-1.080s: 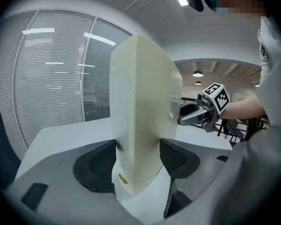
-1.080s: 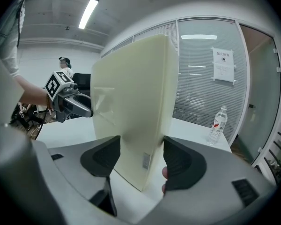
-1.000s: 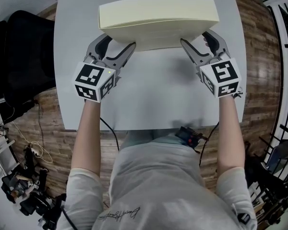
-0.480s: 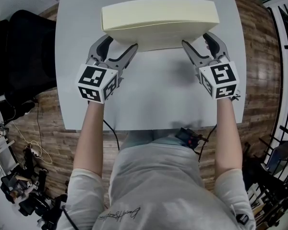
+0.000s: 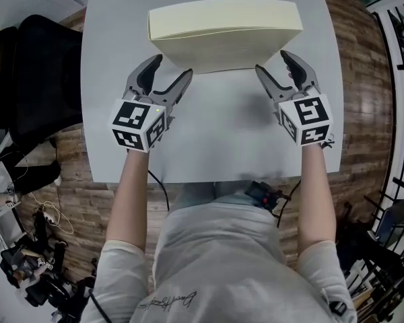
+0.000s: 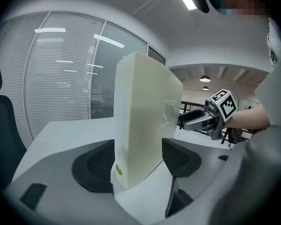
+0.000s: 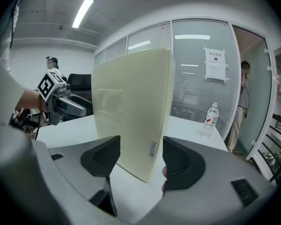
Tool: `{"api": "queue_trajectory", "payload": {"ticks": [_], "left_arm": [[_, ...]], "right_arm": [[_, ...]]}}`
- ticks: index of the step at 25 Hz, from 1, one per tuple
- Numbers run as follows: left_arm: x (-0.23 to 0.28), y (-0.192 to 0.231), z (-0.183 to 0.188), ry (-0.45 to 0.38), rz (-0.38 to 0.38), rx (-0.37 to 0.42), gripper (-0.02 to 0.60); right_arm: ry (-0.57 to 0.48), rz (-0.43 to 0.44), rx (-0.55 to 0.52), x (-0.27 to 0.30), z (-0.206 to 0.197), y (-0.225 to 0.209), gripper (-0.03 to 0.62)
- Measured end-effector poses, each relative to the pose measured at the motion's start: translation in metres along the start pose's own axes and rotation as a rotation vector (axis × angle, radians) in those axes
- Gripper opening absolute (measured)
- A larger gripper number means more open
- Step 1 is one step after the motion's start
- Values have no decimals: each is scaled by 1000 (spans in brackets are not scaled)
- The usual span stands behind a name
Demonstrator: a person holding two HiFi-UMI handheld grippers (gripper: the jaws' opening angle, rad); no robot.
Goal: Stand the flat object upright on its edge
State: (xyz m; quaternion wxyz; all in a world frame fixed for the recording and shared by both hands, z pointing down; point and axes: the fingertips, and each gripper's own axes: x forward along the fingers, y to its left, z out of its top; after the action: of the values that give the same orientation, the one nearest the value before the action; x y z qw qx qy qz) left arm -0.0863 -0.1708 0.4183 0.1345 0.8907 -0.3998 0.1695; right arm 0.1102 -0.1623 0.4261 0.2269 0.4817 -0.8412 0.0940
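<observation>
1. On the grey worktop [image 5: 215,133], toward its far side, the cream flat object [image 5: 225,29] stands upright on its long edge.
2. The left gripper [image 5: 172,68] has just been opening; its jaws stand wide with the object's left end between them, unclamped.
3. The right gripper [image 5: 273,62] is likewise spread around the right end, with gaps on both sides, holding nothing.

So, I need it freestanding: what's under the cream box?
Only the grey table; the cream box stands on its bottom edge there. The contact strip itself is covered.
</observation>
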Motion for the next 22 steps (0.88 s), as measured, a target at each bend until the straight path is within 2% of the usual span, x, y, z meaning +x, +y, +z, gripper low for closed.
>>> {"api": "queue_trajectory", "payload": {"ticks": [5, 7, 12, 17, 19, 22], "left_arm": [[-9, -9, -6, 6, -19, 1, 325], [-15, -15, -9, 7, -23, -2, 320], [-22, -23, -11, 2, -25, 7, 261], [-35, -32, -6, -2, -6, 30, 135], [-40, -33, -7, 4, -2, 30, 120], [-46, -37, -8, 4, -3, 30, 45]], "right_arm": [[-14, -16, 17, -9, 0, 7, 282], [-13, -18, 16, -15, -1, 11, 256], [-2, -14, 22, -23, -4, 25, 173], [-8, 12, 24, -36, 2, 44, 63], [-7, 26, 20, -41, 4, 52, 48], [15, 67, 2, -48, 1, 68, 38]]}}
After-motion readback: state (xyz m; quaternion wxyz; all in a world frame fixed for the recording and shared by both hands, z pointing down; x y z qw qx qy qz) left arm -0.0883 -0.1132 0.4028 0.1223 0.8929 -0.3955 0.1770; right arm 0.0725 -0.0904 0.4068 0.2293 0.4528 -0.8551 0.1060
